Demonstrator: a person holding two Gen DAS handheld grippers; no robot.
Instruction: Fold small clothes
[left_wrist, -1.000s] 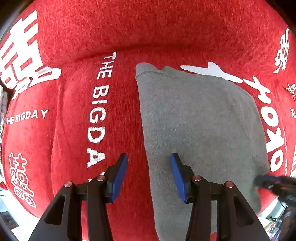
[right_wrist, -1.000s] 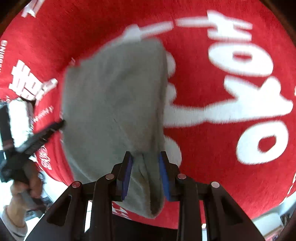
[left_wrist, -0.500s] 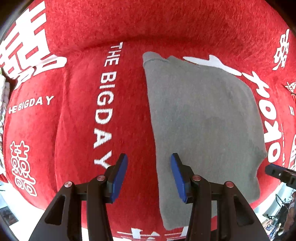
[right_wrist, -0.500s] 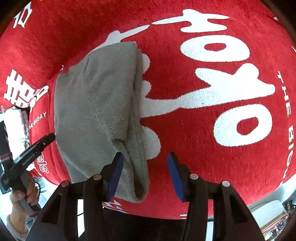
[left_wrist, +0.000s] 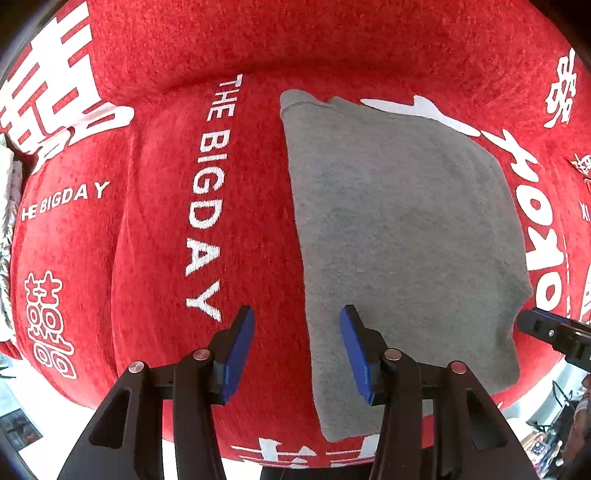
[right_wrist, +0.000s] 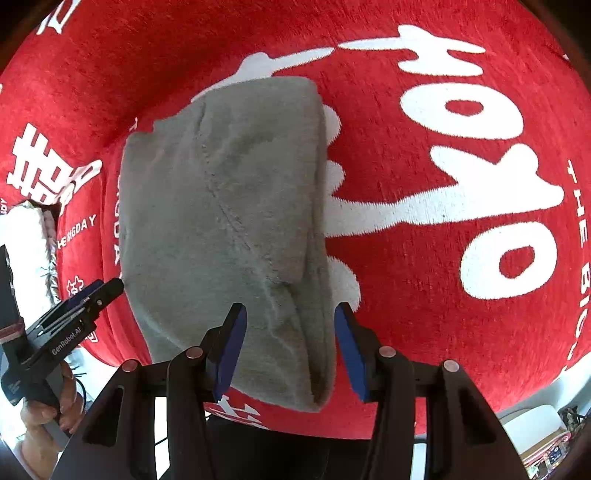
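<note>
The whole scene sits on a big red blanket (left_wrist: 155, 236) with white lettering, draped over something soft, couch or worktop can't be told, and it gives the cloth a grippy flat base so folds stay put. On it lies the grey garment (left_wrist: 399, 229), already doubled over into a rough rectangle; the right wrist view shows a thick folded edge (right_wrist: 314, 229) along its right side, so probably 1 fold is down. The right claw (right_wrist: 288, 343) hangs above the near corner, jaws just opened and clear of the fabric, so nothing's gripped. The left claw (left_wrist: 297, 350) is parted too, straddling the garment's left edge without pinching it, likely lined up for the next fold.
</note>
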